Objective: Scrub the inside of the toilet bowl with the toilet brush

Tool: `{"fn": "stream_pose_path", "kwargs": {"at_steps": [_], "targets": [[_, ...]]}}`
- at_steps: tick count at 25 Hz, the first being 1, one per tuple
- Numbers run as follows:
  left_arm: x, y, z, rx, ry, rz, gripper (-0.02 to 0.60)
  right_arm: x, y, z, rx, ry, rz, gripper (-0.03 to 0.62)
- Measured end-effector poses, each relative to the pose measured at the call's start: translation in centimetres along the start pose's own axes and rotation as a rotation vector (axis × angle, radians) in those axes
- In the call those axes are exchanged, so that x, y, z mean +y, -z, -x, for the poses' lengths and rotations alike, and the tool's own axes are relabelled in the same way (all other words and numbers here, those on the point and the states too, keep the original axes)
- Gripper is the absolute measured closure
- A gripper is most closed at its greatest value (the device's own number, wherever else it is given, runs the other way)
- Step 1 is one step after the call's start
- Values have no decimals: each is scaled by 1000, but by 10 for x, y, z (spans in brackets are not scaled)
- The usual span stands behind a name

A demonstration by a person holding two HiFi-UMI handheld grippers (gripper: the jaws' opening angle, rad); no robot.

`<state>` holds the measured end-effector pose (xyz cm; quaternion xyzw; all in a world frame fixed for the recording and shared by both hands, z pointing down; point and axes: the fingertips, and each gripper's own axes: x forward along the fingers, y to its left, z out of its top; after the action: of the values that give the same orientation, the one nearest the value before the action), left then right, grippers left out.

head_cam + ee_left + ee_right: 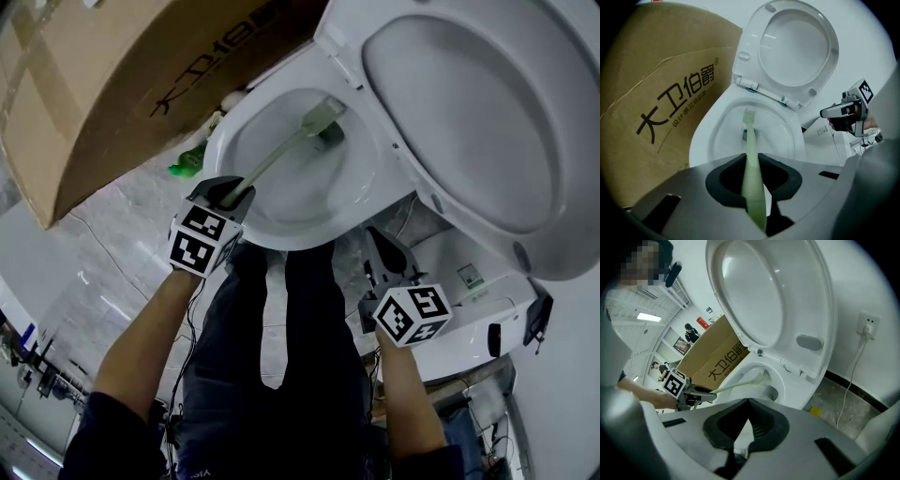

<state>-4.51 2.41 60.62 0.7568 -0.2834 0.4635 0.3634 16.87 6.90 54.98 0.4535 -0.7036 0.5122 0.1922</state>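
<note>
Left gripper view: my L gripper (pixel 754 187) is clamped on the pale-green handle of the toilet brush (pixel 749 136). The handle runs straight out from the jaws into the toilet bowl (pixel 701 140), and the bristle head sits low inside, next to the dark drain hole. Nothing stands btwn claw and bowl. The lid (pixel 797 47) is up, tilted back behind the bowl. A big cardboard box (pixel 661 93) w/ black print leans close on the bowl's left side. In the head view a small green object (pixel 187 164) lies on the floor btwn box and bowl; can't tell what it is. My R gripper (pixel 745 427) has its jaws together, nothing in them, and hangs near the bowl's right side, apart from the brush. A wall socket (pixel 867 326) w/ a cord (pixel 851 380) is on the wall right of the toilet.
</note>
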Motion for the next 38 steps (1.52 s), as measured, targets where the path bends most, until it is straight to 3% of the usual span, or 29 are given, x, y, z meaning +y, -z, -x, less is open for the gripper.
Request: {"fn": "stream_pose_path", "kwargs": {"at_steps": [19,38], "targets": [[-63,14,-17,-5,78,-42,488,-5,36,23,-25,17,-31,589],[-98,68,-8,63,202,-114,486,33,59,17,-33,13,-14,589]]}}
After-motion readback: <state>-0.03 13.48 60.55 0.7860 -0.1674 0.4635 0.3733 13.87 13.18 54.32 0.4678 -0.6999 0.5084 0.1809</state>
